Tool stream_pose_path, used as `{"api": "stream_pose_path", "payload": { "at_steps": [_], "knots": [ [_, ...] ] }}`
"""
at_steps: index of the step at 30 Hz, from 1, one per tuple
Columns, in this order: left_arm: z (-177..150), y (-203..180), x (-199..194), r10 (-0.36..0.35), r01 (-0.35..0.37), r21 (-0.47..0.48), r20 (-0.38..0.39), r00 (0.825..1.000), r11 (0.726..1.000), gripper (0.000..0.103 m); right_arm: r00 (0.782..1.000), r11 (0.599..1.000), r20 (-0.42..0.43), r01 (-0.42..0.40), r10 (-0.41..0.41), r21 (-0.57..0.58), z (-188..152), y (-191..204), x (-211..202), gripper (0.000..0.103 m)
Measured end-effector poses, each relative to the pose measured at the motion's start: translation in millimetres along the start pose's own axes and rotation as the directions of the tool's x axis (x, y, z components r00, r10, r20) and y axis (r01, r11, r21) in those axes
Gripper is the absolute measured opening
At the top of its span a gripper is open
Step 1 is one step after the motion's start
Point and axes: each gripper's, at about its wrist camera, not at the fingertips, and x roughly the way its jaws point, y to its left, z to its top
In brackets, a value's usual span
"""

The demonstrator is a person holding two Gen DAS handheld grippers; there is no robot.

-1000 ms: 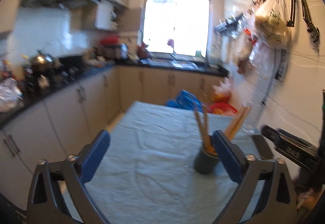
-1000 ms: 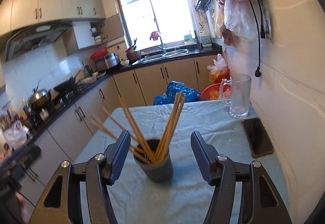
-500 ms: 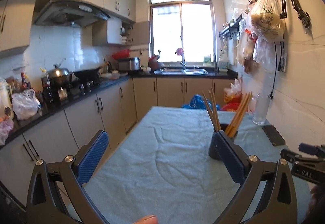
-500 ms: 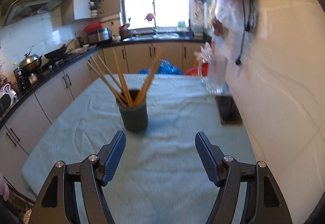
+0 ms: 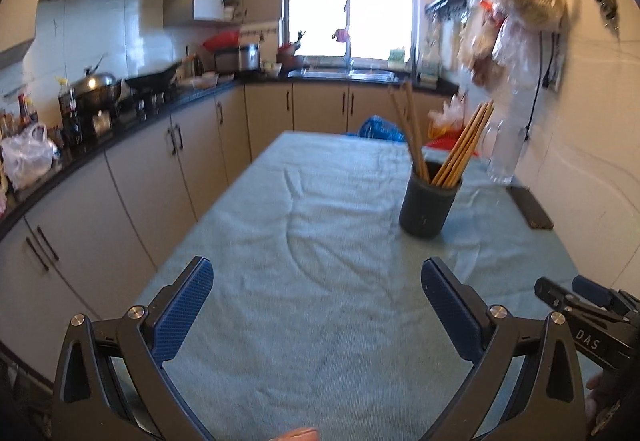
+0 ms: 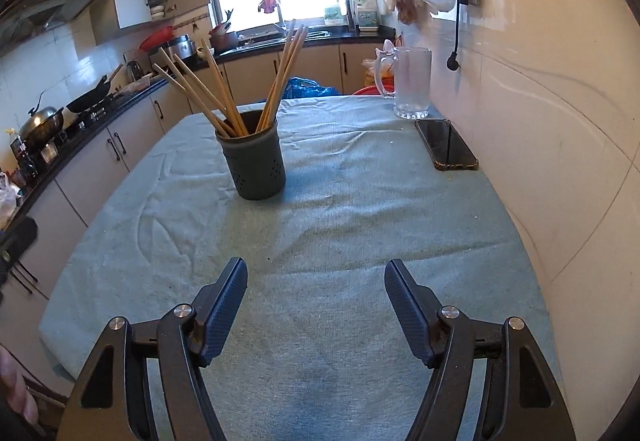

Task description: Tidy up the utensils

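Note:
A dark grey utensil cup (image 6: 253,157) stands upright on the teal table cloth (image 6: 360,209), holding several wooden chopsticks (image 6: 280,81) that fan out of its top. In the left wrist view the same cup (image 5: 428,201) and its chopsticks (image 5: 460,145) sit ahead and to the right. My right gripper (image 6: 316,281) is open over bare cloth, well short of the cup, with nothing between its fingers. My left gripper (image 5: 316,281) is open too, empty, near the table's front edge. The tip of the right gripper (image 5: 576,301) shows at the lower right of the left wrist view.
A glass mug (image 6: 410,83) and a black phone (image 6: 446,151) lie at the far right by the tiled wall. Kitchen counters with a wok (image 6: 92,97) and pots run along the left. Bags hang on the wall (image 5: 520,13). A hand (image 6: 16,381) shows lower left.
Both grippers have pulled back from the cup and sunk toward the cloth. The cup, between the right gripper's fingers a second ago, now stands apart ahead of them.

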Motion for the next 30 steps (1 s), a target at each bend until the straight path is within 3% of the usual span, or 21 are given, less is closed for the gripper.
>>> {"api": "stream_pose_path", "payload": {
  "at_steps": [5,12,21,30],
  "knots": [
    [-11,-8,13,0.037,-0.036,0.029,-0.038,0.999,0.999,0.103,1.000,0.999,-0.003,0.029,-0.029,-0.023,-2,5,7,0.076],
    [-14,-15,18,0.024,-0.021,0.054,-0.053,0.998,0.998,0.103,0.999,0.999,0.016,0.052,-0.052,-0.006,2,3,9,0.076],
    [-12,-15,14,0.034,-0.032,0.049,-0.023,0.999,0.998,0.103,0.991,0.997,0.112,0.073,-0.071,-0.009,3,6,-5,0.079],
    [-11,-17,9,0.017,-0.017,0.052,-0.011,1.000,0.998,0.103,0.989,0.998,0.135,0.065,-0.065,0.001,1,5,-12,0.080]
  ]
}}
